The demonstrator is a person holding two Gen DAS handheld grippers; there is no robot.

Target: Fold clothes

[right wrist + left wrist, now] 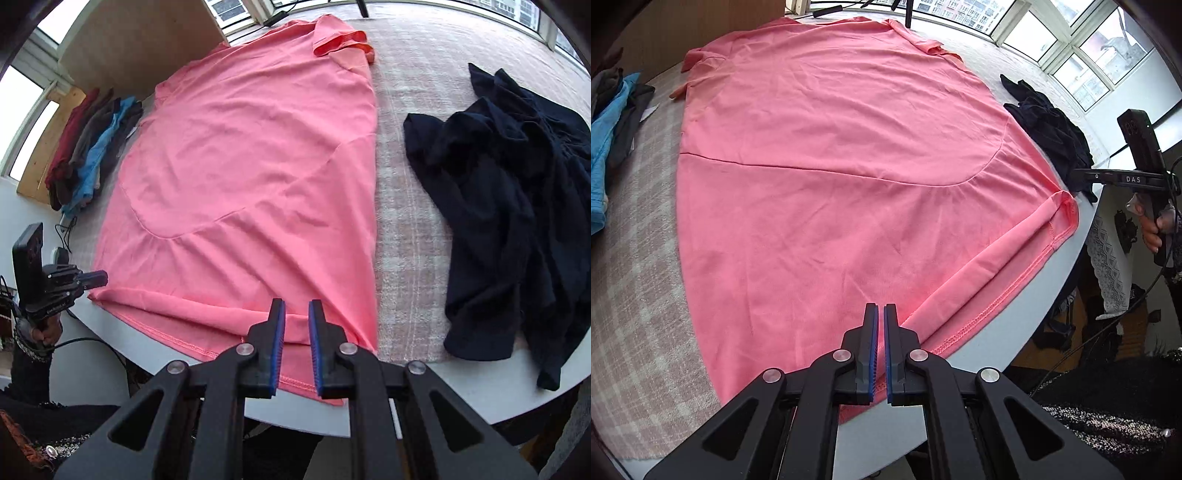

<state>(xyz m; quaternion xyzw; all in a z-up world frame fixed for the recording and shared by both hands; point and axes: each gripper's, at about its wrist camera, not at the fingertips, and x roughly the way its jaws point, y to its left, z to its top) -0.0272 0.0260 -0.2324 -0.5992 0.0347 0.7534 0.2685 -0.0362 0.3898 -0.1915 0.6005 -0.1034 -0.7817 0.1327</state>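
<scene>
Pink shirt (831,177) spread flat across a round table (402,410) covered by a checked cloth (639,295), hem at the near edge, sleeves at the far side. Left gripper (881,314) hangs over the near hem, blue-padded fingers (872,343) together with only a sliver between them, nothing pinched. Right gripper (297,314) sits above the hem near the shirt's right corner, fingers a little apart, no cloth caught between the pads. Crumpled dark garment (517,206) lies right of the shirt, apart from it. Folded stack of clothes (92,147), maroon, grey, blue, at the far left.
</scene>
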